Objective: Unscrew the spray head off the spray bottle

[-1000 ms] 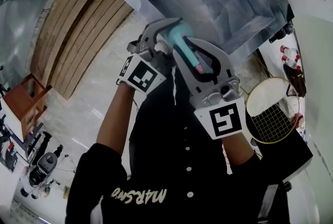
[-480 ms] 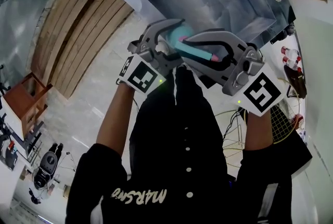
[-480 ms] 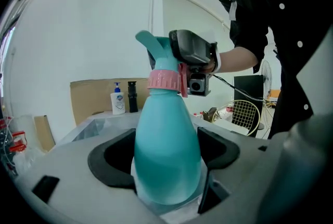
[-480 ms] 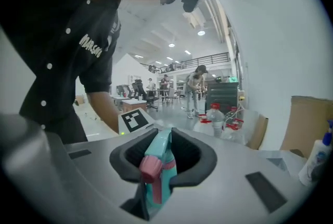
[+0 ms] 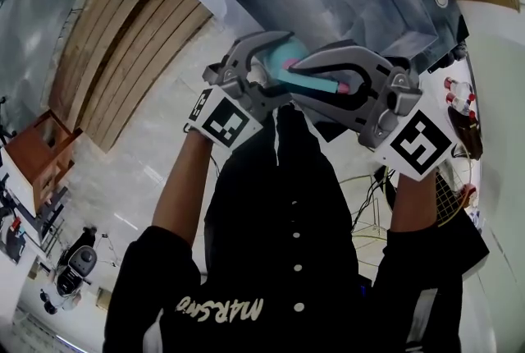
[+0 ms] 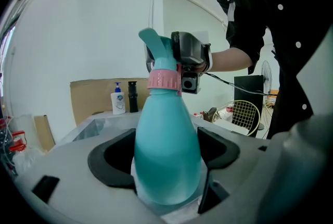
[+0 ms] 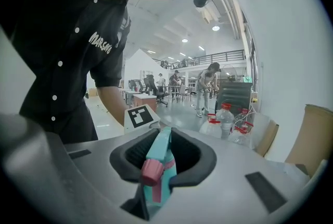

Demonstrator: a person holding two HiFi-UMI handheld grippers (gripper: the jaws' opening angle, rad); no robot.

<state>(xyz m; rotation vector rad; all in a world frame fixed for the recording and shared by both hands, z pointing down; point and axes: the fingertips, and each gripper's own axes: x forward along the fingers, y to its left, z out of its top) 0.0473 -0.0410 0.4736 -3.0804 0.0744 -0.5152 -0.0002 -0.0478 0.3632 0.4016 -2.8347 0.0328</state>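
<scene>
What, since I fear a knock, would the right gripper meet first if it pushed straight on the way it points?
The right gripper is shut on the teal spray head; past that, the left gripper's marker cube lies in line, likely first, though depth is unclear.

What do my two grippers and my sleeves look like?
The left gripper and right gripper are both grey moulded plastic, with curved jaws lined by black pads. Each carries a white cube printed with black square markers. The person wears a black short-sleeved shirt with white buttons.
</scene>
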